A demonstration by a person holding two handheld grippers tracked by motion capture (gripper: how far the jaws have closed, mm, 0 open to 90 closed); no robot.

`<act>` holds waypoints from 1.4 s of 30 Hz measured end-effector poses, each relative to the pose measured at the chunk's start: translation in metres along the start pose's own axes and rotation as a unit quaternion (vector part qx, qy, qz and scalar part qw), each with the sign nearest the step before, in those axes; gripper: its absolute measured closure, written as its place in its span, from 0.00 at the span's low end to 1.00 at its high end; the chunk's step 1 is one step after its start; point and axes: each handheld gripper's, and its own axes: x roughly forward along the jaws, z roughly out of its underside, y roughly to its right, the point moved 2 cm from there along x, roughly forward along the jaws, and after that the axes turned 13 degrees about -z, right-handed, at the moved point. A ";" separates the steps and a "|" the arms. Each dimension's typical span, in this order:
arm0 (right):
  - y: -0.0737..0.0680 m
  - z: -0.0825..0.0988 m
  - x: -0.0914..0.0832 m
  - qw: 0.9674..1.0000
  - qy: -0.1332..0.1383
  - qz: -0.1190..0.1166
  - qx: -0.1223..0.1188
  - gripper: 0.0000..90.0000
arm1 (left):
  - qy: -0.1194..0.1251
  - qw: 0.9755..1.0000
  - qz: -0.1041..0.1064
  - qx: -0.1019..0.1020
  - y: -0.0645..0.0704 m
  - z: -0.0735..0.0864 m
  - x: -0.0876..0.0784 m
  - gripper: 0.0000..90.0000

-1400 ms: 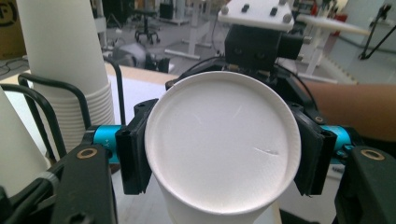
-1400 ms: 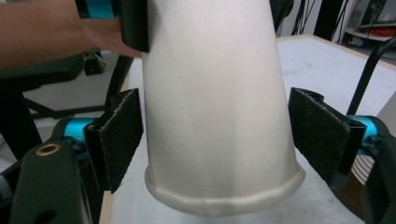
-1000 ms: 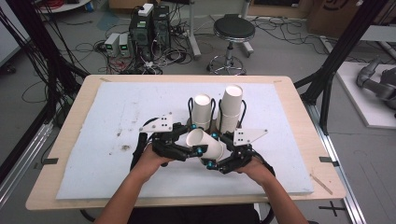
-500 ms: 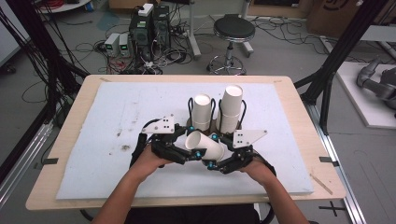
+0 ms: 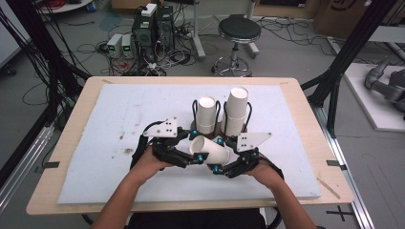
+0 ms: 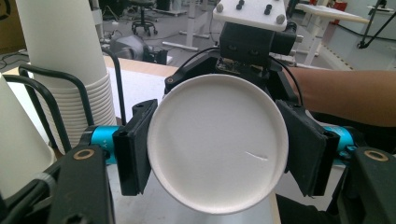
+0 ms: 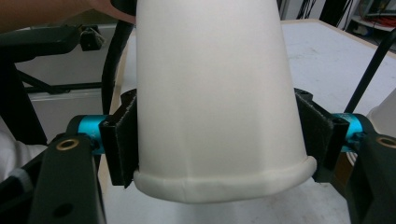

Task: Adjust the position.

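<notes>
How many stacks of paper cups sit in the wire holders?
2. A shorter stack in the left holder and a taller stack in the right holder, both beyond the held cup.

A black stool (image 5: 239,30) is seen at upper centre; computer towers (image 5: 153,24) and tangled cables (image 5: 71,57) at upper left.

No legible text, label, brand or number is found in any view. Partial dark lettering is seen on a cardboard box (image 5: 345,12) at upper right of the high view; it cannot be read.
</notes>
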 end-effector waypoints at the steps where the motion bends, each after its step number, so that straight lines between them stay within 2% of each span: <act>1: 0.000 0.000 0.000 1.000 -0.001 -0.001 0.000 0.31 | 0.000 1.000 0.001 -0.001 0.000 0.000 0.000 0.37; 6: 0.000 0.000 0.000 1.000 0.003 -0.005 0.011 0.26 | 0.008 1.000 0.006 -0.017 -0.002 0.002 -0.001 0.38; 8: 0.000 0.000 0.000 1.000 0.012 -0.002 0.015 0.24 | 0.019 0.999 0.008 -0.026 -0.003 0.002 -0.002 0.39; 11: 0.000 -0.002 -0.002 0.999 0.040 -0.007 0.029 0.22 | 0.038 0.999 0.009 -0.038 -0.004 0.003 -0.005 0.39; 13: 0.000 -0.003 -0.003 0.998 0.055 -0.008 0.033 0.22 | 0.048 0.998 0.008 -0.037 -0.004 0.003 -0.006 0.39; 15: 0.001 -0.004 -0.004 0.998 0.062 -0.006 0.032 0.22 | 0.058 0.998 0.008 -0.037 -0.004 0.002 -0.006 0.39; 18: 0.001 -0.003 -0.004 0.997 0.066 -0.012 0.033 0.20 | 0.072 0.996 0.018 -0.044 -0.003 0.002 -0.006 0.39; 22: 0.000 -0.003 -0.003 0.997 0.066 -0.016 0.024 0.21 | 0.073 0.996 0.025 -0.047 -0.003 0.005 -0.004 0.39; 24: -0.001 -0.003 -0.003 0.998 0.063 -0.019 0.018 0.26 | 0.073 0.996 0.026 -0.050 -0.003 0.006 -0.004 0.39; 27: -0.001 -0.003 -0.005 0.998 0.058 -0.019 0.008 0.28 | 0.068 0.996 0.027 -0.050 -0.004 0.009 -0.005 0.39; 30: 0.000 -0.002 -0.004 0.999 0.045 -0.018 0.007 0.30 | 0.049 0.997 0.020 -0.047 -0.004 0.010 -0.004 0.38; 32: 0.000 -0.001 -0.004 0.999 0.034 -0.012 0.005 0.30 | 0.029 0.999 0.003 -0.028 -0.003 0.009 -0.004 0.35; 34: 0.001 -0.001 -0.004 1.000 0.026 -0.004 0.006 0.30 | 0.018 1.000 -0.006 -0.018 -0.002 0.007 -0.005 0.30; 37: 0.002 -0.001 -0.005 1.000 0.016 0.004 0.008 0.31 | -0.007 1.000 -0.024 0.012 -0.001 0.003 -0.007 0.30; 42: 0.001 -0.002 -0.002 1.000 -0.004 0.002 0.008 0.31 | -0.013 1.000 -0.012 0.016 -0.001 -0.001 -0.007 0.30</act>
